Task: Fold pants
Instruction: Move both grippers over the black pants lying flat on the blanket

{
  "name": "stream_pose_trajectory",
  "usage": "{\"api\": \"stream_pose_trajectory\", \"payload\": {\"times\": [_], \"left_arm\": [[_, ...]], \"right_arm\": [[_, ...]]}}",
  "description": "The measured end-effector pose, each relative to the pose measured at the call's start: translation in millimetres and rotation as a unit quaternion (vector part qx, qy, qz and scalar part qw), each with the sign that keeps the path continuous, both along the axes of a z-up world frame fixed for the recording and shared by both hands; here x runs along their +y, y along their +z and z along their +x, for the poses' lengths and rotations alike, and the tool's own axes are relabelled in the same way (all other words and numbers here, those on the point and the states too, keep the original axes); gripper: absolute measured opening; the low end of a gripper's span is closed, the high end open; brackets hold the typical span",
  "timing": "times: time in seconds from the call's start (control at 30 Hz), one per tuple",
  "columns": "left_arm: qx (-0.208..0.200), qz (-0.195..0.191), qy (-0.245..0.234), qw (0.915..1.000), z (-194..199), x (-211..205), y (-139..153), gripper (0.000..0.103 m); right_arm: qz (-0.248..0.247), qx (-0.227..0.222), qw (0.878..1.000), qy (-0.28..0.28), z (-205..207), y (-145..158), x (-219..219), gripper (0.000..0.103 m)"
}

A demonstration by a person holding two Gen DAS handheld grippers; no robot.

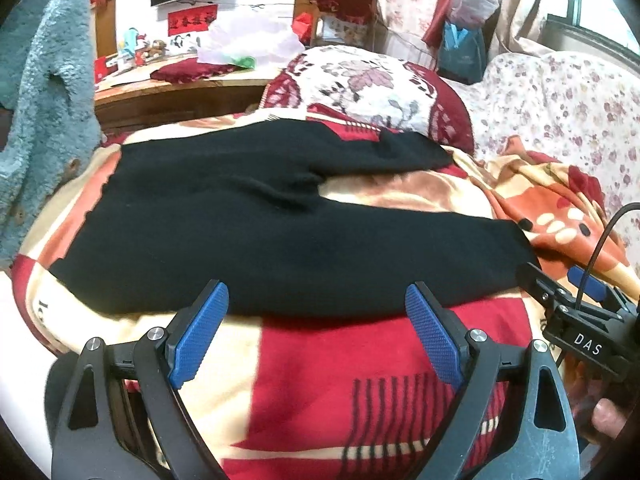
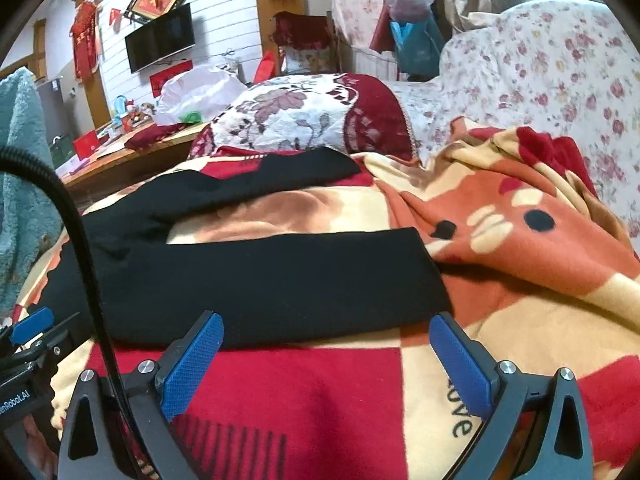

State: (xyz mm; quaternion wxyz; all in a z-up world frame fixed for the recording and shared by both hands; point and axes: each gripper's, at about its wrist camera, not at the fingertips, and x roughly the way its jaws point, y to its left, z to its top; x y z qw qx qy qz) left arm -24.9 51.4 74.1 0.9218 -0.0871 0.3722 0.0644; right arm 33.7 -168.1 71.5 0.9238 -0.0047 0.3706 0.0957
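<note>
Black pants [image 1: 256, 232] flat on blanket [image 1: 340, 360], legs splayed, seemingly unfolded; both grippers' fingers [image 1: 200, 332] spread.

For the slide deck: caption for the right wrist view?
Right gripper, jaws open, at the near edge of black pants spread flat on a patterned blanket.

A lived-in home room

Wall-mounted television [image 2: 160, 42] upper left, red festive hangings [image 2: 85, 42] beside it, a floral-covered sofa [image 2: 560, 80] at right, patterned blanket [image 2: 320, 392] across the foreground.
</note>
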Motion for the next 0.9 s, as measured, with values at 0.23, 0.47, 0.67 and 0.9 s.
{"api": "stream_pose_trajectory", "payload": {"times": [0.23, 0.47, 0.67, 0.9], "left_arm": [[0.007, -0.007, 0.018, 0.9998, -1, 16, 2, 0.09], [0.01, -0.003, 0.021, 0.9997, 1, 20, 2, 0.09], [0.013, -0.006, 0.027, 0.9995, 2, 24, 1, 0.09], [0.015, -0.012, 0.033, 0.9993, 1, 30, 0, 0.09]], "right_arm": [[-0.018, 0.007, 1.0, 0.001, 7, 5, 8, 0.103], [-0.014, 0.031, 0.999, -0.005, 15, 6, 9, 0.103], [-0.022, 0.034, 0.999, -0.006, 16, 5, 10, 0.103], [-0.023, 0.039, 0.999, -0.005, 16, 3, 11, 0.103]]}}
